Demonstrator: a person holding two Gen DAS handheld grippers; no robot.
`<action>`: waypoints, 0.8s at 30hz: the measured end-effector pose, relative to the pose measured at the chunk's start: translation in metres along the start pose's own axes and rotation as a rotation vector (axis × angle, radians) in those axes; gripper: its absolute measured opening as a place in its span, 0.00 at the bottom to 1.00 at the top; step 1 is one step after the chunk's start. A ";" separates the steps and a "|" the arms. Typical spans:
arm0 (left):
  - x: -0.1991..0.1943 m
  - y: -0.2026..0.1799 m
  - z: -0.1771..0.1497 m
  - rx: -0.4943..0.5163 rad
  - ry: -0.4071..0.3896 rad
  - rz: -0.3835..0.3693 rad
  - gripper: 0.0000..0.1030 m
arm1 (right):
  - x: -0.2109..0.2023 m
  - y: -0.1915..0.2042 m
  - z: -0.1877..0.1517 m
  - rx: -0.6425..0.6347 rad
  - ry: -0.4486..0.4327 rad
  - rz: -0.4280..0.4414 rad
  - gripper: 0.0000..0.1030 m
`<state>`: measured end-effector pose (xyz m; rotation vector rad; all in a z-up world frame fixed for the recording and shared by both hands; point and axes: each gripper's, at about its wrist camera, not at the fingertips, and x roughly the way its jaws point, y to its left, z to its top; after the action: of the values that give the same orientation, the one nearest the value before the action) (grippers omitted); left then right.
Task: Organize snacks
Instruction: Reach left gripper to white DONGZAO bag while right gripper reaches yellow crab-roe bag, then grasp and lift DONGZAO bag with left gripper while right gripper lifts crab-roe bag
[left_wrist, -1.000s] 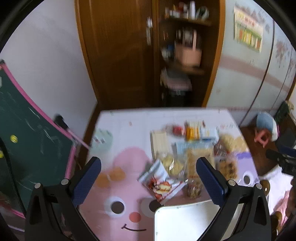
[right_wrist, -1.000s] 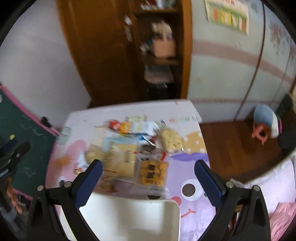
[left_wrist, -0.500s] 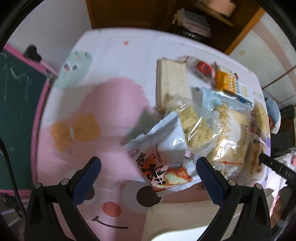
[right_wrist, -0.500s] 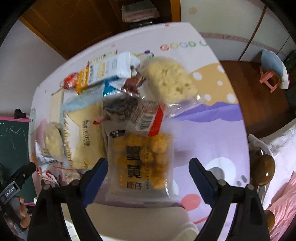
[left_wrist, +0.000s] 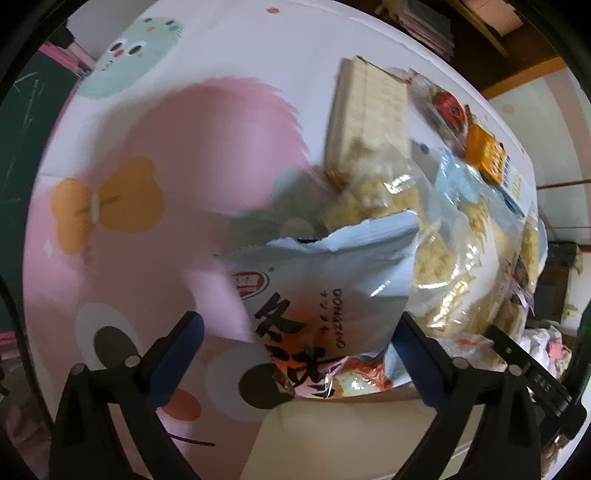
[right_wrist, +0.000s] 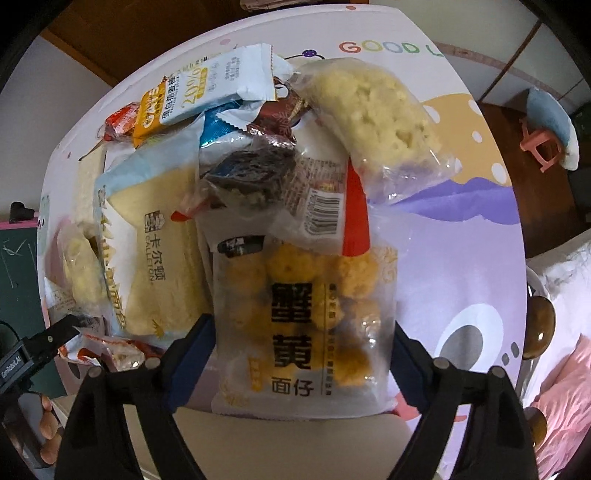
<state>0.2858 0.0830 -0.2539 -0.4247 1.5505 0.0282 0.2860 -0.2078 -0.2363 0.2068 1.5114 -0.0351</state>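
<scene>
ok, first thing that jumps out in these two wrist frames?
The snack pile on the cartoon-print tabletop. In the right wrist view, a clear bag of golden puffs lies between the right gripper fingers, jaws just closing. In the left view, a white packet sits between the left gripper fingers, untouched.

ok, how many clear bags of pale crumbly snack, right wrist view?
2: far-right bag, left-edge bag beside the Calleton pack. More may be buried.

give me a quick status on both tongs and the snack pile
Left tongs closing around white snack bag, pads not touching. Right tongs closing astride clear bag of yellow balls. Barcode pack overlaps its top edge.
</scene>
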 end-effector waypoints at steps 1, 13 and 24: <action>0.002 -0.001 0.000 0.010 0.009 -0.011 0.77 | 0.001 0.001 0.000 -0.001 0.006 -0.006 0.81; -0.019 -0.022 -0.035 0.094 -0.115 0.089 0.43 | -0.014 -0.017 -0.023 0.034 -0.035 0.040 0.57; -0.161 -0.041 -0.080 0.214 -0.499 -0.019 0.43 | -0.125 -0.043 -0.053 0.087 -0.383 0.180 0.57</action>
<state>0.2147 0.0621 -0.0852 -0.2379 1.0444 -0.0432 0.2196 -0.2548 -0.1197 0.3825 1.1065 0.0033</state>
